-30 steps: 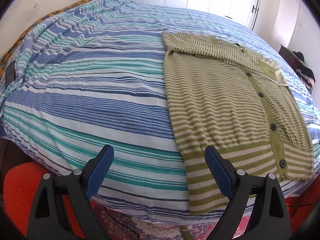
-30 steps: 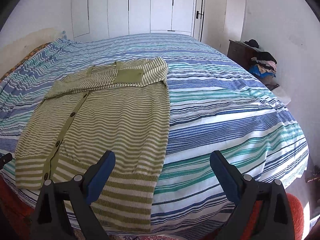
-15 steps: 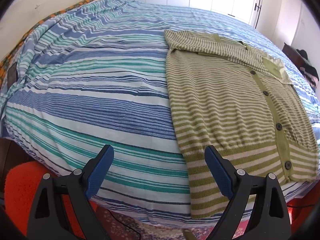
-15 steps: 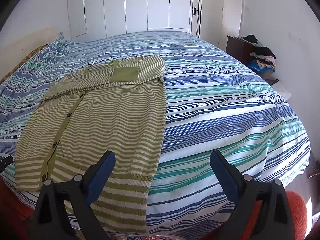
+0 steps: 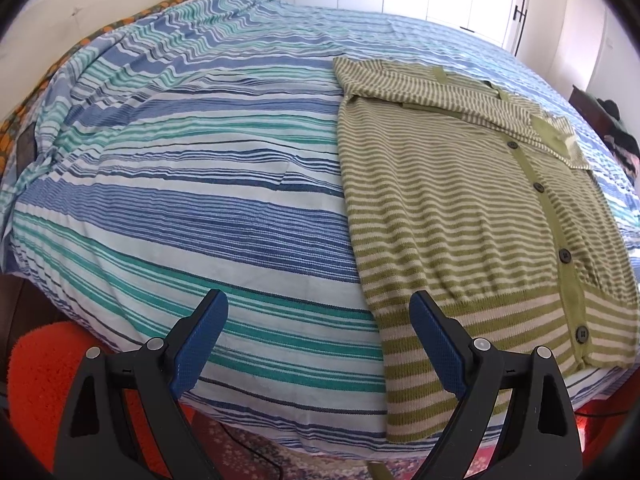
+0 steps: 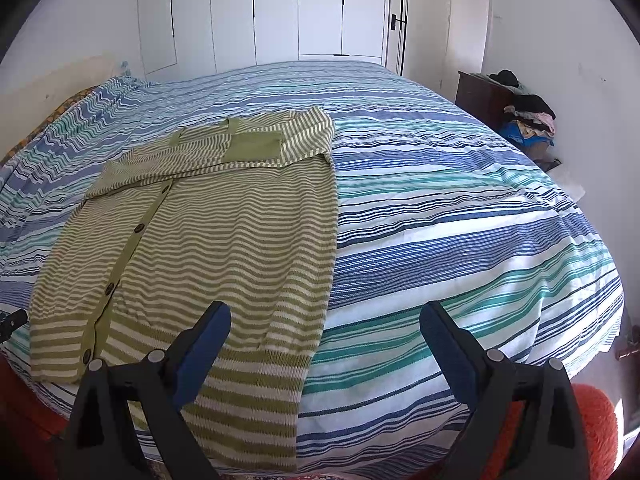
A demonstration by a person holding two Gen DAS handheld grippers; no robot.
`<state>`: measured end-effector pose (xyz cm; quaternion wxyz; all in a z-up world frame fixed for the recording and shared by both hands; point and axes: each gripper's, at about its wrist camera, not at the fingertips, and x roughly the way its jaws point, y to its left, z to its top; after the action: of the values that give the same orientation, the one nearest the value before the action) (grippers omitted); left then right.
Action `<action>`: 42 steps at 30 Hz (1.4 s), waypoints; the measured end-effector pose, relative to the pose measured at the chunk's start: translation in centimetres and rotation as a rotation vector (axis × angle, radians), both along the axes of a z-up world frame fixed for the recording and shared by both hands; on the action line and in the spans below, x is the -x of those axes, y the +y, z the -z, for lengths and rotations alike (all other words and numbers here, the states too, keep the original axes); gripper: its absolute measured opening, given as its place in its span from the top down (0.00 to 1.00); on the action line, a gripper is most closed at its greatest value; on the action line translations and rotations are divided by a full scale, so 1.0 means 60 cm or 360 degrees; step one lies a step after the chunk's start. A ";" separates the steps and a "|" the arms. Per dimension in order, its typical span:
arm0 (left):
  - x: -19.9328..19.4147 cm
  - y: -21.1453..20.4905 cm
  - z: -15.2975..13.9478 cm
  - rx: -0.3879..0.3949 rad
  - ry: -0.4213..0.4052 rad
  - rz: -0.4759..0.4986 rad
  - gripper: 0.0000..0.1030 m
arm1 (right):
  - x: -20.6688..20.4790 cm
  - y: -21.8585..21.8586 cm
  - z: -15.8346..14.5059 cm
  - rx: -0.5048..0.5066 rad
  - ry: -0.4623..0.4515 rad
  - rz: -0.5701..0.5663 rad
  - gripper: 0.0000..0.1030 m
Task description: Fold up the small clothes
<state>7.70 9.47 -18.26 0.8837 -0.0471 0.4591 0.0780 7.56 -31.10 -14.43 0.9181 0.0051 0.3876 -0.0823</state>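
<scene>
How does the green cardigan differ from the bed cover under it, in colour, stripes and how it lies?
The cardigan has olive and cream stripes; the bed cover has blue, teal and white ones. The cardigan's stripes are narrow and even, the cover's are of mixed widths. The cardigan lies near one edge with its sleeves folded across the chest; the cover spreads over the whole bed. Both are striped and lie mostly flat.

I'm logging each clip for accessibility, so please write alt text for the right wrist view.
A green-and-cream striped button-up cardigan lies flat on a bed with a blue, teal and white striped cover, its sleeves folded across the chest and its hem hanging over the near edge. The open right gripper hovers above that hem, holding nothing.
</scene>
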 end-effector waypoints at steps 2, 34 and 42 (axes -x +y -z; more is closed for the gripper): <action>0.000 0.001 -0.001 0.0002 -0.0002 -0.0002 0.10 | -0.001 0.000 0.001 -0.0002 -0.0001 0.0004 0.08; -0.014 0.002 0.039 0.0820 0.0305 0.0307 0.29 | -0.042 -0.098 0.059 -0.1212 0.0661 -0.0428 0.31; -0.018 -0.030 0.051 0.0708 0.0381 0.0394 0.52 | -0.052 -0.075 0.093 -0.1236 0.0743 -0.0457 0.38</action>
<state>8.75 7.64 -21.29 0.7940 -0.1739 0.5682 -0.1283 10.69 -35.60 -19.98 0.7387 0.2755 0.5825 0.1974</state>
